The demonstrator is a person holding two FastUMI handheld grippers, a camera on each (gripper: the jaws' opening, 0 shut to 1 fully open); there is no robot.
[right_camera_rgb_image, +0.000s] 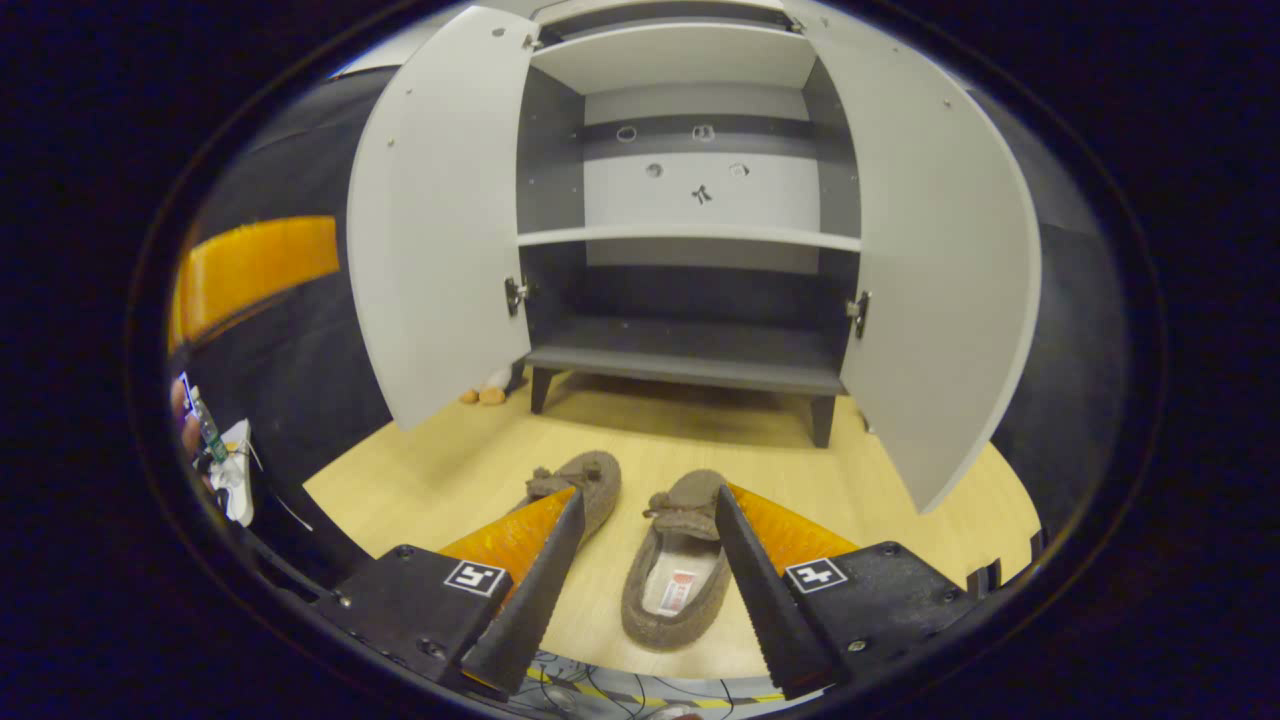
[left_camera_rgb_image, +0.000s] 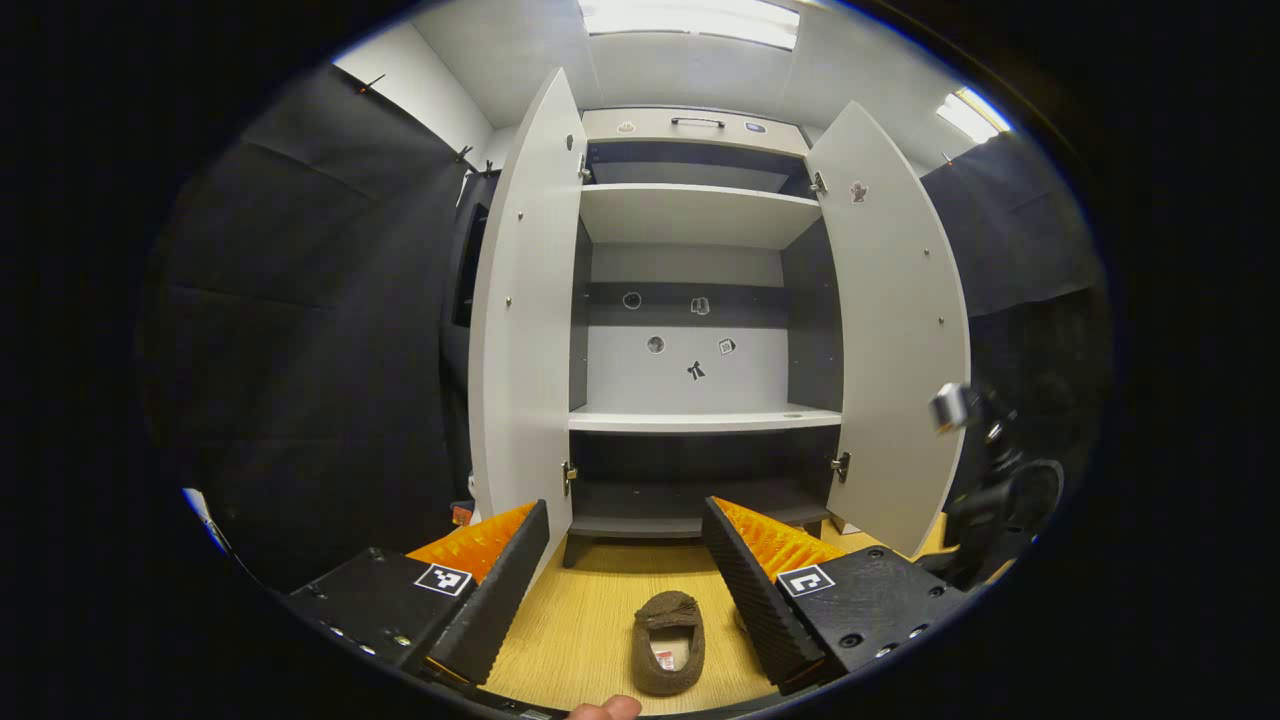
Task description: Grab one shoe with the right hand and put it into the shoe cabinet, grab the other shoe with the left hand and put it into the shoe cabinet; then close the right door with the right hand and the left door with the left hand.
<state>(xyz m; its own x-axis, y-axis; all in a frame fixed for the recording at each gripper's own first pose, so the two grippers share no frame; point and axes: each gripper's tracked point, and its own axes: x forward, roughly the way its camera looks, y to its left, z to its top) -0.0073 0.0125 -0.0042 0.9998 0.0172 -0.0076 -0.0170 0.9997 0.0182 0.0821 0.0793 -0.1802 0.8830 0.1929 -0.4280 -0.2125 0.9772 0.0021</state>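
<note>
Two shoes on the floor (right_camera_rgb_image: 820,480) before the cabinet (right_camera_rgb_image: 690,250). Right shoe (right_camera_rgb_image: 680,575) lies between the wide-spread fingers of the right hand-held gripper (right_camera_rgb_image: 640,590), not touched; left shoe (right_camera_rgb_image: 590,480) just beside its left finger. Left hand-held gripper (left_camera_rgb_image: 625,590) also wide, one shoe (left_camera_rgb_image: 668,640) on the floor between its fingers. Left door (right_camera_rgb_image: 435,220) and right door (right_camera_rgb_image: 935,260) both open, shelves bare.

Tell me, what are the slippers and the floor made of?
The slippers look like soft, fuzzy brown fabric, maybe felt or suede, with a matte nap and a little bow on top. The floor looks like pale wood or wood-look laminate, smooth, with fine grain lines.
</note>
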